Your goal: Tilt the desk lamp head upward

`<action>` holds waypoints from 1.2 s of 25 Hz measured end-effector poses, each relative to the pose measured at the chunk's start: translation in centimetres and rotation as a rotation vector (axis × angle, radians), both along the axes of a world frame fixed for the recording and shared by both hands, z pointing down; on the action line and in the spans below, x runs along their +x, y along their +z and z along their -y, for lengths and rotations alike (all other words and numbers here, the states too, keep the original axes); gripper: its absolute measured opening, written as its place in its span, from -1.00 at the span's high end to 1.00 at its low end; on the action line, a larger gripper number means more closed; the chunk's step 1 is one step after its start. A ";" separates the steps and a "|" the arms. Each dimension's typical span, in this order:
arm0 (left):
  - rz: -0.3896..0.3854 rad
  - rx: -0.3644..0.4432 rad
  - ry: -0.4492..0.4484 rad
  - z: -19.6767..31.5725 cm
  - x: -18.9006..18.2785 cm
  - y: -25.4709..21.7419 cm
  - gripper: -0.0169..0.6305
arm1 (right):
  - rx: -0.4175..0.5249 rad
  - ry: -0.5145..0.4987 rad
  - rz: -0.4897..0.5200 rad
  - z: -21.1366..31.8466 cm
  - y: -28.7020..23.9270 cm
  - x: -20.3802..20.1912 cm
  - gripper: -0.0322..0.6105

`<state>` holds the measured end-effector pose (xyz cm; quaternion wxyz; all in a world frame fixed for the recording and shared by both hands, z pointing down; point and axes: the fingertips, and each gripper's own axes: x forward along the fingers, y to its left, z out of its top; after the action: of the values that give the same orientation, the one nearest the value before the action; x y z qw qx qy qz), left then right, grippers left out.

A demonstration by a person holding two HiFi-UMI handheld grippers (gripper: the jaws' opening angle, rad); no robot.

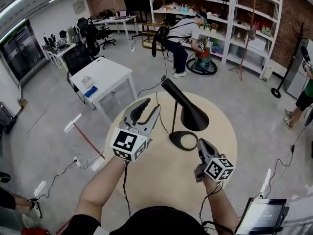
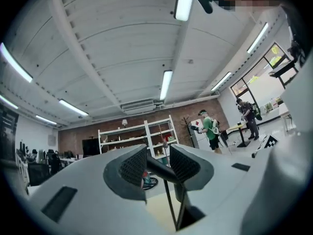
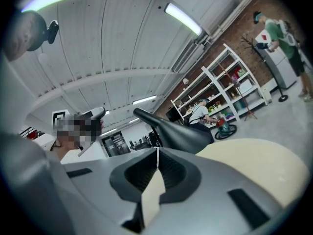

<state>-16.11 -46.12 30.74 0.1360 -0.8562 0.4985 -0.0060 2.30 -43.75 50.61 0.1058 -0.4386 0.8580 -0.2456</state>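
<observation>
A black desk lamp (image 1: 188, 112) stands on the round beige table (image 1: 146, 170), its cone head sloping down to the right above a ring base (image 1: 183, 140). My left gripper (image 1: 151, 106) is raised left of the lamp with its jaws apart, pointing toward the head's thin upper end and not touching it. In the left gripper view the lamp (image 2: 170, 199) shows beyond the gap of that gripper (image 2: 157, 163). My right gripper (image 1: 201, 144) is shut and empty just right of the base. The right gripper view has the lamp head (image 3: 171, 131) ahead of the closed gripper (image 3: 156, 151).
A white table (image 1: 105, 75) stands on the floor to the left, and cables trail beside it. A person (image 1: 183, 35) bends at white shelves (image 1: 230, 13) at the back. A tablet (image 1: 261, 214) sits at the lower right. Another person (image 2: 210, 129) stands far off.
</observation>
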 end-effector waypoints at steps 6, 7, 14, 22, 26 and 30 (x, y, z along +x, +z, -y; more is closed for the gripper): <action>0.077 -0.061 0.064 5.9 1.4 0.0 0.48 | -0.059 0.081 0.037 3.1 1.4 0.2 0.54; 0.094 -0.067 0.061 6.7 1.5 0.3 0.47 | -0.067 0.095 0.042 3.6 1.6 0.4 0.49; 0.125 -0.084 0.057 9.9 1.5 0.7 0.93 | -0.122 0.194 0.139 5.2 3.4 2.4 0.38; 0.085 -0.150 0.152 11.2 2.7 0.1 0.92 | -0.137 0.205 0.241 6.2 3.9 2.9 0.38; 0.131 -0.201 0.166 11.6 3.4 0.9 0.75 | -0.169 0.209 0.295 6.5 4.6 3.1 0.38; 0.158 -0.233 0.149 12.0 3.6 1.9 0.75 | -0.184 0.181 0.418 7.1 4.9 2.8 0.38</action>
<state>-12.52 -58.13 32.69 0.0746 -0.8977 0.4170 -0.1212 5.12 -50.83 55.48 0.2619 -0.4611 0.7488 -0.3977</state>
